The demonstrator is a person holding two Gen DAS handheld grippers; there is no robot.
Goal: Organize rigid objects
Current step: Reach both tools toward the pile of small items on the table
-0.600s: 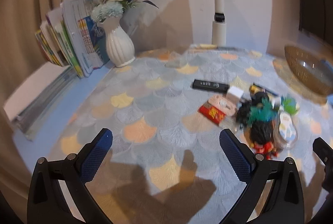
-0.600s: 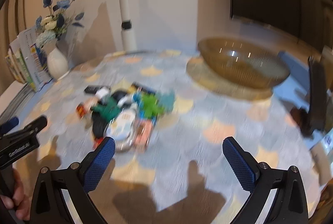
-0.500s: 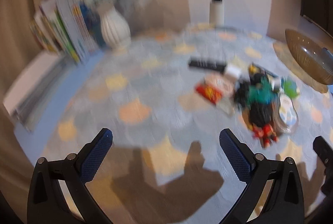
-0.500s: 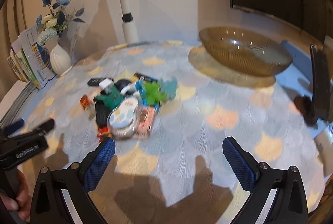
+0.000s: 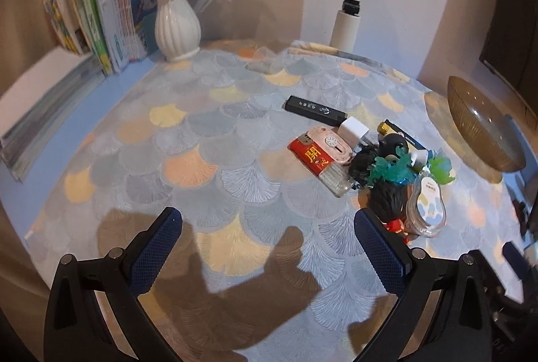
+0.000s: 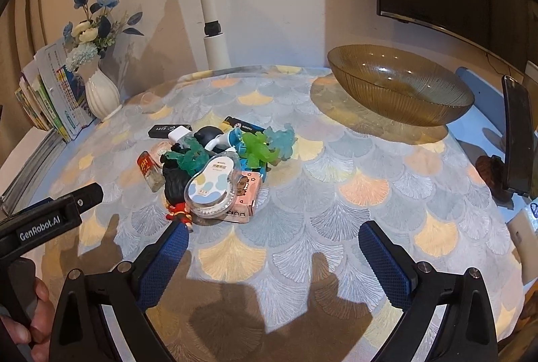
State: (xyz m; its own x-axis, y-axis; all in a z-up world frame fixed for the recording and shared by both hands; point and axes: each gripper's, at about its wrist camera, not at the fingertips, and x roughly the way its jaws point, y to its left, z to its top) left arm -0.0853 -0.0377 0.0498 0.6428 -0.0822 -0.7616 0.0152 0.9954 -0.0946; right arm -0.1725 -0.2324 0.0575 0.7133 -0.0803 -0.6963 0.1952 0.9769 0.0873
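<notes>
Far left: a row of upright books and magazines [image 5: 101, 12], with further flat ones [image 5: 43, 113] lying nearer along the table's left edge. Just to their right, a white ribbed vase [image 5: 176, 26] of blue and cream artificial flowers [image 6: 90, 22]. Far centre: a white lamp post [image 5: 349, 15] against the wall. The table carries a cloth [image 5: 201, 160] printed with fan shapes in grey, yellow and orange. Centre-right of the cloth: a heap of small rigid objects touching or overlapping one another. These are, from the left, a black remote control [image 5: 314, 106] at the far side; a red lighter [image 5: 317, 165] with gold characters; a pink round-dialled item [image 5: 331, 143] beside it; a white charger cube [image 5: 353, 130]; a black-haired figurine in red [image 6: 176, 194] lying at the near side; a teal translucent toy [image 6: 190, 158]; a clear correction-tape dispenser [image 6: 212, 190] resting atop the heap; a pink printed box [image 6: 245, 194] beneath it; a green translucent toy [image 6: 257, 150]; and a pale blue one [image 6: 284, 140]. Far right: an amber ribbed glass bowl [image 6: 400, 86], well apart from the heap. At the right edge, a dark phone [image 6: 517, 133] stands upright. Left gripper [image 5: 269, 239]: fingers spread wide, nothing between them, above bare cloth left of the heap. Right gripper [image 6: 272, 254]: fingers spread wide, nothing between them, its left fingertip just near of the figurine.
</notes>
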